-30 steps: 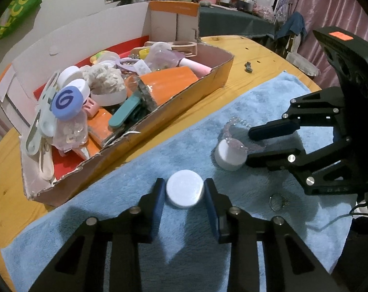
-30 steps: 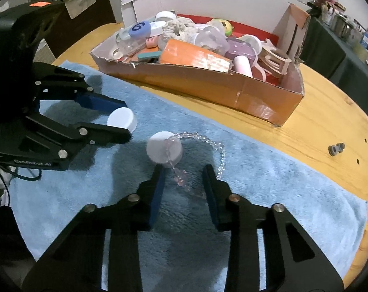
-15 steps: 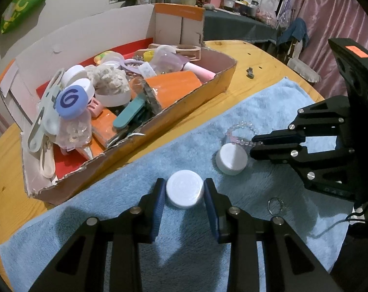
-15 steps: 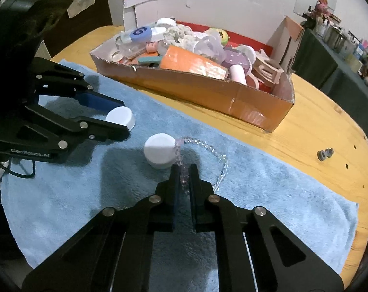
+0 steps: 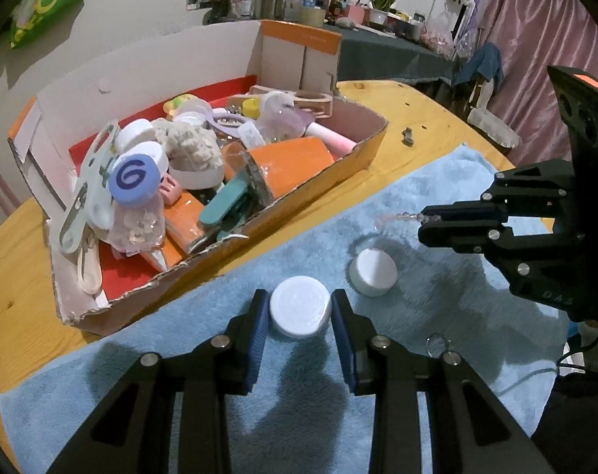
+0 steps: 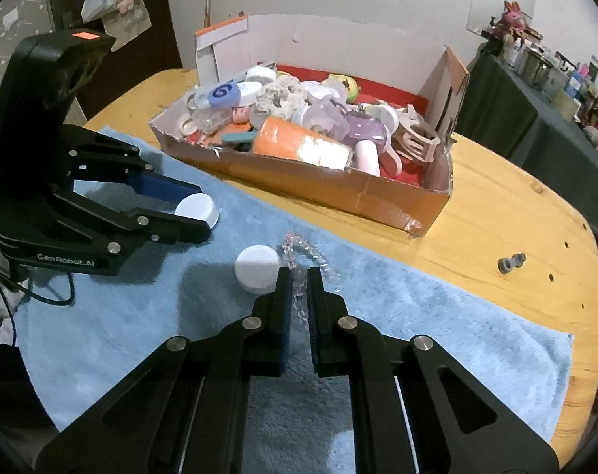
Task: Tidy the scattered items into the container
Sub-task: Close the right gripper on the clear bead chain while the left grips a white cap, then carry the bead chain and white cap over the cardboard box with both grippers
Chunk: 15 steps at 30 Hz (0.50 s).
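My left gripper [image 5: 300,308] is shut on a white round cap [image 5: 301,311] and holds it above the blue towel [image 5: 220,355]; the cap also shows in the right wrist view [image 6: 197,208]. My right gripper [image 6: 298,276] is shut on a clear bead bracelet [image 6: 299,252], lifted off the towel; its beads stick out of the fingers in the left wrist view [image 5: 397,217]. A second white cap [image 6: 257,268] lies on the towel just left of the right fingers. The cardboard box [image 5: 326,181] full of items sits beyond the towel.
A small metal ring [image 5: 437,343] lies on the towel near my left gripper. A small dark metal piece [image 6: 511,262] sits on the wooden table [image 6: 516,217] right of the box. The box is crowded with caps, an orange roll [image 6: 303,146] and clips.
My right gripper closed on the bead bracelet and lifted it off the towel. My left gripper, holding the white cap, rose a little. The second cap stayed put.
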Each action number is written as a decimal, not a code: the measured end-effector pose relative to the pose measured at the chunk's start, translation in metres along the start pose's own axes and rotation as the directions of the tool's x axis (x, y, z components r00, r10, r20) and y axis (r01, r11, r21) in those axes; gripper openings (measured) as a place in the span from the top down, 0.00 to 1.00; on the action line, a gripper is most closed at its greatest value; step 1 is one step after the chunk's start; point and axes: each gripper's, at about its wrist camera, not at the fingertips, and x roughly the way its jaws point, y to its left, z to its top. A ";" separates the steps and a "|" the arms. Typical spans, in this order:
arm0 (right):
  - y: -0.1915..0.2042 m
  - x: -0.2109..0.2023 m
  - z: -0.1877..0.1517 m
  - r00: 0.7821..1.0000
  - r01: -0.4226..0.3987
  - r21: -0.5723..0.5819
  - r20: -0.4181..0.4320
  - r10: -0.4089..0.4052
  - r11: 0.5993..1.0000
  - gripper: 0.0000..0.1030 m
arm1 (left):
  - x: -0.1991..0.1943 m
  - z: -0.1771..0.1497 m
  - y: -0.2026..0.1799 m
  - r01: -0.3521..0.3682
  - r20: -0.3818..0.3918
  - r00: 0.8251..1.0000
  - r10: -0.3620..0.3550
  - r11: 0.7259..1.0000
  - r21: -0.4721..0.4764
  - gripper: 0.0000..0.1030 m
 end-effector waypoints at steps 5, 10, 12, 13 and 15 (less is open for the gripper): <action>0.000 -0.008 0.005 1.000 0.000 0.004 0.020 0.000 1.000 0.93 | -0.005 0.002 -0.001 0.000 0.011 1.000 0.000 1.000 -0.003 0.67; -0.001 -0.016 0.009 0.999 0.002 0.009 0.043 -0.002 1.000 0.93 | -0.012 0.004 0.000 0.003 0.024 1.000 -0.003 1.000 -0.016 0.67; -0.001 -0.020 0.011 0.999 0.001 0.008 0.051 -0.001 1.000 0.93 | -0.015 0.006 0.000 0.002 0.029 1.000 -0.001 1.000 -0.020 0.67; -0.001 -0.021 0.012 0.999 -0.001 0.007 0.052 0.000 1.000 0.93 | -0.016 0.006 0.000 0.002 0.031 1.000 -0.001 1.000 -0.020 0.67; 0.000 -0.024 0.014 0.998 0.000 0.004 0.060 0.000 1.000 0.93 | -0.018 0.007 0.000 0.000 0.035 0.999 0.001 1.000 -0.020 0.67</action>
